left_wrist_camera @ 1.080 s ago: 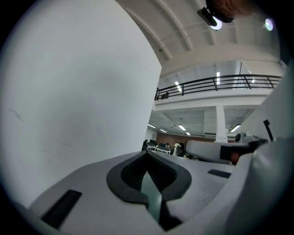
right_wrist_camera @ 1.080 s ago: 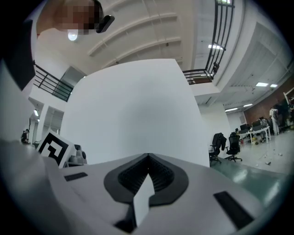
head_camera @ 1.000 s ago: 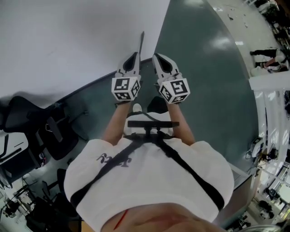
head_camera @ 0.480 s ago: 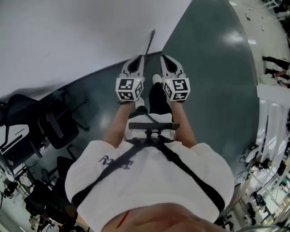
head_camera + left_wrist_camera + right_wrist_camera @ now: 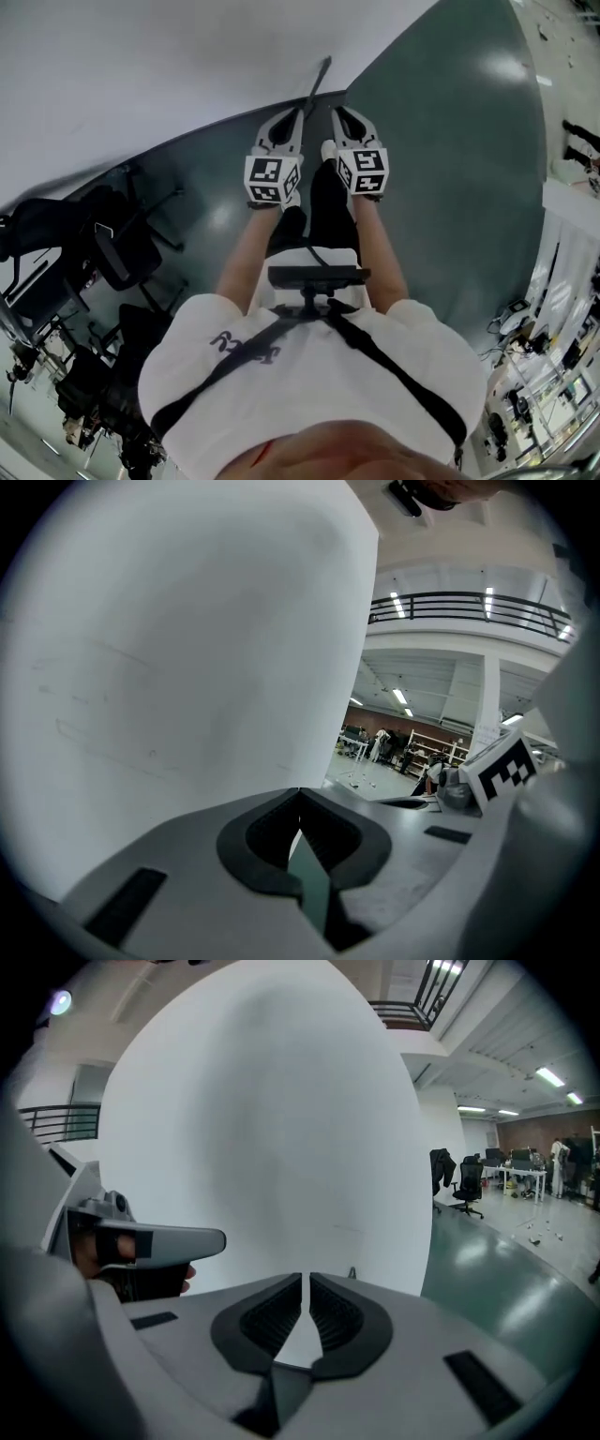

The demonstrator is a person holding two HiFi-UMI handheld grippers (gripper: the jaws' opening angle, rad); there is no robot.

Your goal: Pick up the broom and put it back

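Note:
In the head view a thin dark stick (image 5: pixel 319 82), seemingly the broom's handle, leans on the white wall (image 5: pixel 141 75) near its corner. Its lower end is hidden behind my left gripper (image 5: pixel 292 116). My right gripper (image 5: pixel 339 114) is held beside the left one, both a little short of the wall and pointing at it. In the left gripper view the jaws (image 5: pixel 300 793) meet at their tips with nothing between them. The right gripper's jaws (image 5: pixel 306 1277) show only a thin slit and hold nothing. A small dark tip (image 5: pixel 352 1272) peeks over the right jaw against the wall.
Dark green floor (image 5: pixel 441 159) runs to the right past the wall's corner. Black office chairs (image 5: pixel 122 253) stand at the left, and more chairs and desks (image 5: pixel 467 1183) lie beyond the corner. The person's white shoe (image 5: pixel 327 150) shows between the grippers. White racks (image 5: pixel 562 234) stand far right.
Both grippers have sunk lower and moved closer to the wall and the stick. Their jaws look the same as before, and nothing was taken hold of.

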